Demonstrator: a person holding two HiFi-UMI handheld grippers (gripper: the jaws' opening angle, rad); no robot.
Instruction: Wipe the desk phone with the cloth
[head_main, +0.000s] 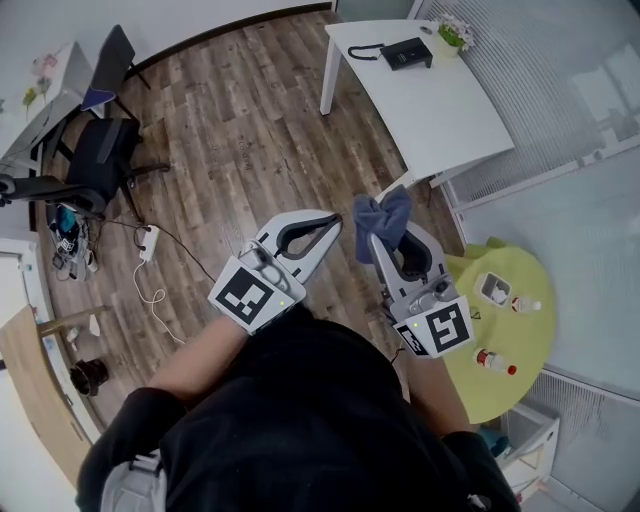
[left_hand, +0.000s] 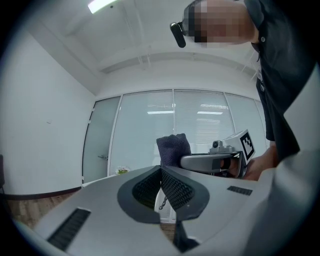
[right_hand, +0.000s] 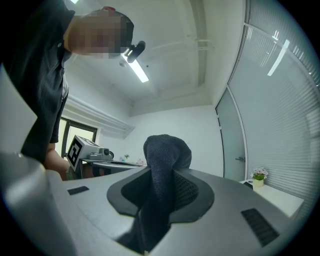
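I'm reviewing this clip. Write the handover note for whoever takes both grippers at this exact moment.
Left gripper: jaws together, nothing between them.
Right gripper: shut on the dark blue cloth, which bunches up above the jaws.
Desk phone: on the white table across the wood floor, well away from both grippers, which are held up in front of the person.
Done: the cloth is in hand.
Left: go to the table, bring the cloth to the phone and wipe it. No wiping has begun.
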